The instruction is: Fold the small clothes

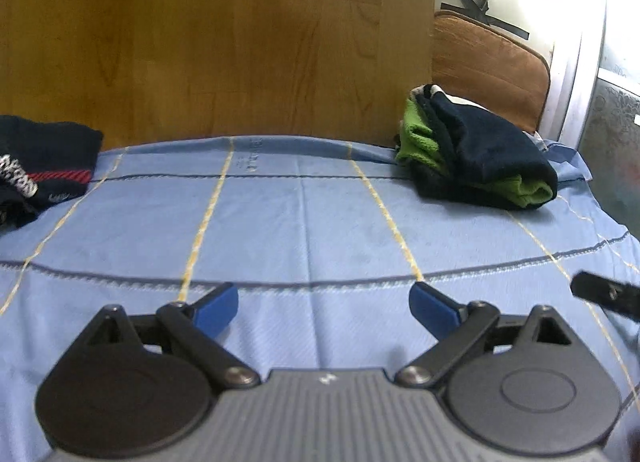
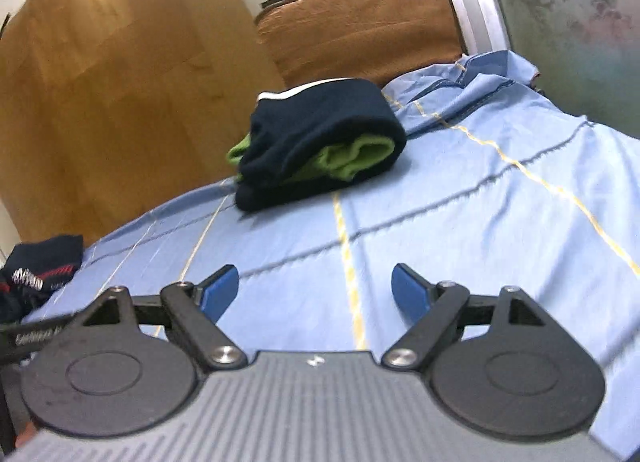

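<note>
Left gripper [image 1: 324,312] and right gripper [image 2: 316,288] both spread wide, empty, over the blue cloth [image 1: 304,222] — two clothes piles: folded navy-green stack [image 1: 476,154] far right, unfolded dark garments [image 1: 40,158] far left, well apart

Left tongs [image 1: 324,308] and right tongs [image 2: 316,288] both spread wide, blue-tipped fingers [image 1: 218,310] apart, nothing between them.
</note>
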Action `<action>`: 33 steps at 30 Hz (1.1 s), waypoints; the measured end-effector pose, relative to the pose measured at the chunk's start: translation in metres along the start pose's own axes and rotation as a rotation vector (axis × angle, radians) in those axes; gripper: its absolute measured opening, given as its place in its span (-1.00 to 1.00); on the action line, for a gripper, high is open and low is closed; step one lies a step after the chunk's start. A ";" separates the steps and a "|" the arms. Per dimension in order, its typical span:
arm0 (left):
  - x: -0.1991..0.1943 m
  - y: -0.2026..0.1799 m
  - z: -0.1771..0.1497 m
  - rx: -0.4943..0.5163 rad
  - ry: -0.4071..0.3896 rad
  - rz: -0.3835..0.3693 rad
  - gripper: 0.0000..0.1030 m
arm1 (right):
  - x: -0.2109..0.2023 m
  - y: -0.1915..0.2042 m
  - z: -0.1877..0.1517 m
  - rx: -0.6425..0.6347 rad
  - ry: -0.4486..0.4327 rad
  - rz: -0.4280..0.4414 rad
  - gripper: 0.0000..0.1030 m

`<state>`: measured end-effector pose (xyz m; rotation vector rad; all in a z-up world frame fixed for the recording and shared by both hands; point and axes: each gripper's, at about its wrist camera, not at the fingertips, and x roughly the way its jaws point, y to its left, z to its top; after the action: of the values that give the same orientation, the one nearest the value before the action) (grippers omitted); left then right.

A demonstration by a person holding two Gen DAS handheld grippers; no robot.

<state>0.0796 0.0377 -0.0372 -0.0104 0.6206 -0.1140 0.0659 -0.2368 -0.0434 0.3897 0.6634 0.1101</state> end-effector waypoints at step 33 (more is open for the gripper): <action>-0.006 -0.018 -0.017 0.157 0.065 0.051 1.00 | -0.018 0.006 -0.015 0.042 -0.017 -0.033 0.82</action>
<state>0.0627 0.0207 -0.0465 0.1617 0.6751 -0.1138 0.0425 -0.2303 -0.0415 0.4197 0.6562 0.0612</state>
